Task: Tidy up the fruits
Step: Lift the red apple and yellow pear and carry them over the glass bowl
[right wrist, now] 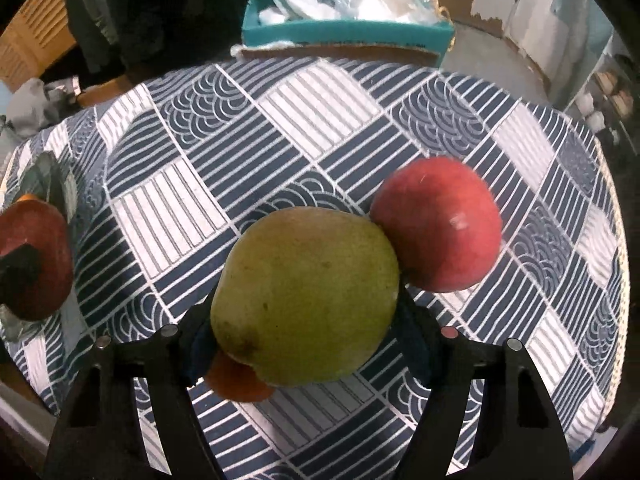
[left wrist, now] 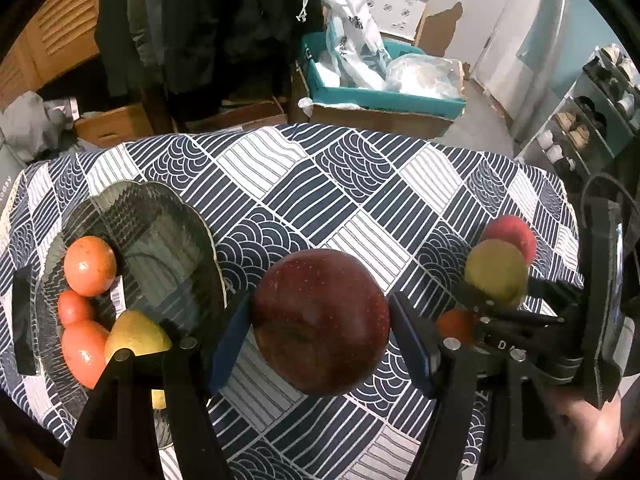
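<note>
Left gripper (left wrist: 320, 344) jaws clamped across the widest part of a dark red apple (left wrist: 320, 320) beside the glass bowl (left wrist: 208, 232), right gripper (right wrist: 308, 340) clamped likewise on a pear (right wrist: 306, 296) over the tablecloth (right wrist: 320, 120); both fruits look firm, smooth, weighty, bruise-prone, so moderate squeeze.

My left wrist camera looked forward and down along its fingers from close above the patterned tablecloth (left wrist: 304, 184), with the glass plate (left wrist: 208, 236) at its left edge and the dark red apple (left wrist: 320, 320) filling its near centre. My right wrist camera faced the same way from further right, very near the green pear (right wrist: 304, 296). Both views shared the cloth, the teal box (left wrist: 384, 98) beyond the table, the pear and the apple.
</note>
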`<state>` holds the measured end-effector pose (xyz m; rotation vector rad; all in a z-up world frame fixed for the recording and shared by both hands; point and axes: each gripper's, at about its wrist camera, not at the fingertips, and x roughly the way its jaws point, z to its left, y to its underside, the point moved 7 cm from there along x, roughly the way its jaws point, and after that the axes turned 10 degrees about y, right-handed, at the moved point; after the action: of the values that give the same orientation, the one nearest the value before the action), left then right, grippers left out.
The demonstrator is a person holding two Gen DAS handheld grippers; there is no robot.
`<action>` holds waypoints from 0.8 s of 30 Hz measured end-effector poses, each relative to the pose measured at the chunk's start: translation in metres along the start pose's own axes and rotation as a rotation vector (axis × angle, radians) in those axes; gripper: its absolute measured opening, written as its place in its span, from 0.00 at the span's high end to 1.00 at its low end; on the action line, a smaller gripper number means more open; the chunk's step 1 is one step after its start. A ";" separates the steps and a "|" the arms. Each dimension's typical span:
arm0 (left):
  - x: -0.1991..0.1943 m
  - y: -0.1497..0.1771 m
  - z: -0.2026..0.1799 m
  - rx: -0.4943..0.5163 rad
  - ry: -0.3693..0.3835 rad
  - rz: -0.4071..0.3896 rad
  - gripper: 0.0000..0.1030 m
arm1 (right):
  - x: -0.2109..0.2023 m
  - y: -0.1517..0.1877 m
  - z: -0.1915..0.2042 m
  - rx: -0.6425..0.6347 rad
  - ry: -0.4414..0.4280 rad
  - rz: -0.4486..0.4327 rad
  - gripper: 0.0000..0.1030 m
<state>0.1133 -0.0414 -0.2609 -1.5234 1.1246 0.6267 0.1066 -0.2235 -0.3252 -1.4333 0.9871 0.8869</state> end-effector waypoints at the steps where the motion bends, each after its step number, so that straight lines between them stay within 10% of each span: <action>1: -0.002 0.000 -0.001 0.001 0.001 -0.003 0.31 | -0.004 -0.001 0.000 -0.002 0.000 -0.010 0.27; 24: -0.101 -0.015 -0.025 0.040 0.045 -0.168 0.31 | -0.149 -0.040 0.010 -0.072 -0.030 -0.317 0.27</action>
<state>0.0806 -0.0331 -0.1613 -1.5856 1.0237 0.4553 0.0889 -0.1994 -0.1733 -1.5802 0.6854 0.7132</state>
